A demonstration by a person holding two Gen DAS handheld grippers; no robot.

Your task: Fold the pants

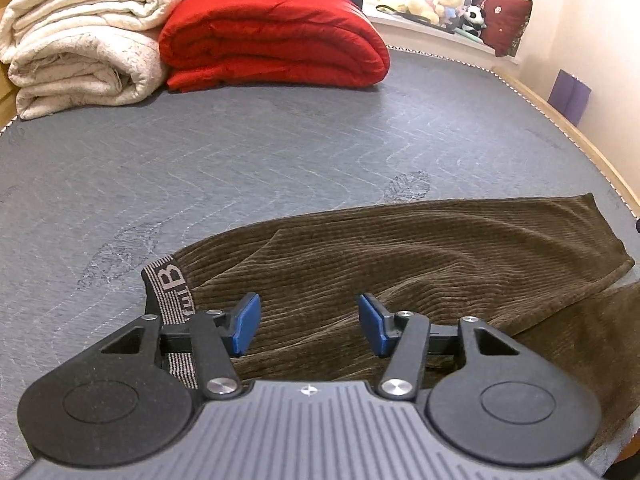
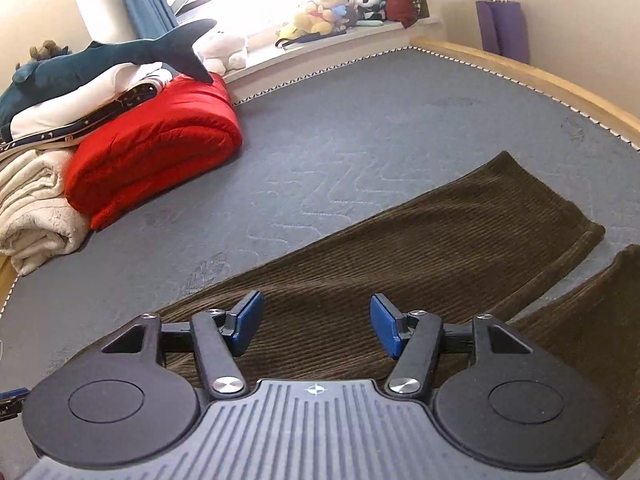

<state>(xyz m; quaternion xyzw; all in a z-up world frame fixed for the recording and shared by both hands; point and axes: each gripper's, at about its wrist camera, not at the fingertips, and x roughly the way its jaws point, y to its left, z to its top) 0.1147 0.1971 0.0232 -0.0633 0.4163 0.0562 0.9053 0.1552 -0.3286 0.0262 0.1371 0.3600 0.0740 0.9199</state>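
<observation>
Jaws stood apart and empty on both the left gripper (image 1: 309,326) and right gripper (image 2: 316,328), over brown pants (image 1: 420,248) on the bed (image 1: 240,152).

grey quilted mattress (image 1: 280,152), folded red quilt (image 1: 272,40), cream blankets (image 1: 80,48), plush shark (image 2: 100,56), windowsill soft toys (image 2: 332,12)

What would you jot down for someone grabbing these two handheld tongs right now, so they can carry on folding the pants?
Left tongs: open, holding nothing, over the pants near the waistband.
Right tongs: open, holding nothing, over one trouser leg.
Pants: brown corduroy, spread on the grey mattress, legs lying side by side and slightly apart; hems point toward the wooden bed edge.
Done: pants laid out roughly flat, some wrinkles.
Left: no fold is visible yet; probably bring one leg over the other, then fold lengthwise.
Folded red blanket sits clear of the work.
</observation>
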